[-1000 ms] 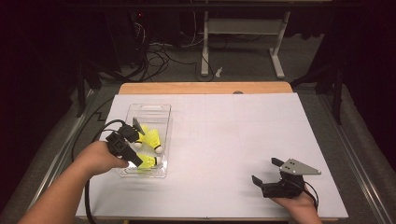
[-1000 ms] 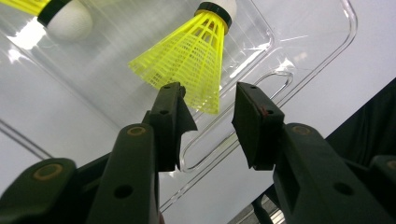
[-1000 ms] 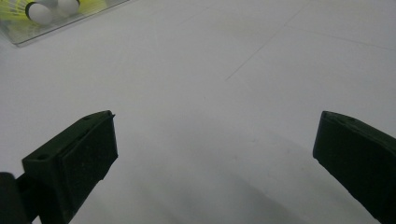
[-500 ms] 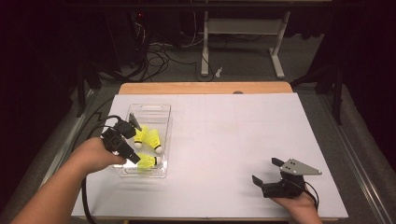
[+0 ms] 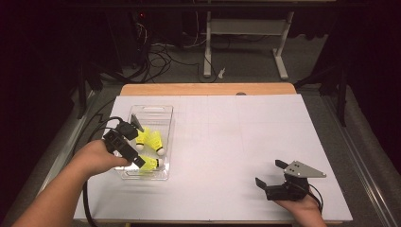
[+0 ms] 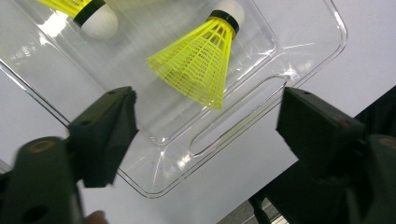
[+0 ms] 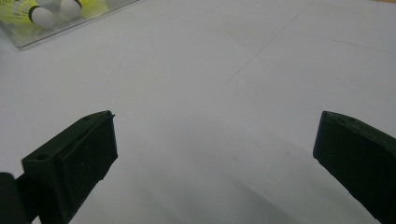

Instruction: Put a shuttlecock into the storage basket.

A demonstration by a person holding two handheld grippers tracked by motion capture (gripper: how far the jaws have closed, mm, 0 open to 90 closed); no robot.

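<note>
A clear plastic tray point(image 5: 163, 113) stands at the table's left with three yellow shuttlecocks in it. One lies at the near end point(image 5: 150, 164) and two lie side by side in the middle point(image 5: 154, 140). My left gripper point(image 5: 136, 142) hovers over the tray's near half. Its jaws have just been opening and now stand wide, gripping nothing. In the left gripper view, a shuttlecock point(image 6: 201, 65) lies free on the tray floor point(image 6: 154, 121) beyond my left gripper point(image 6: 205, 100), its white cork pointing away. My right gripper point(image 5: 270, 172) rests open at the near right with nothing in it point(image 7: 215, 135).
White paper point(image 5: 236, 137) covers the tabletop, with a wooden strip point(image 5: 208, 89) along the far edge. A black cable point(image 5: 97, 130) trails left of the tray. Beyond the table are desk legs and floor cables. The tray's corner point(image 7: 28, 39) appears far left in the right gripper view.
The left gripper's jaws have spread apart over the tray's near half, and the hand has shifted slightly. The right gripper has stayed put.
</note>
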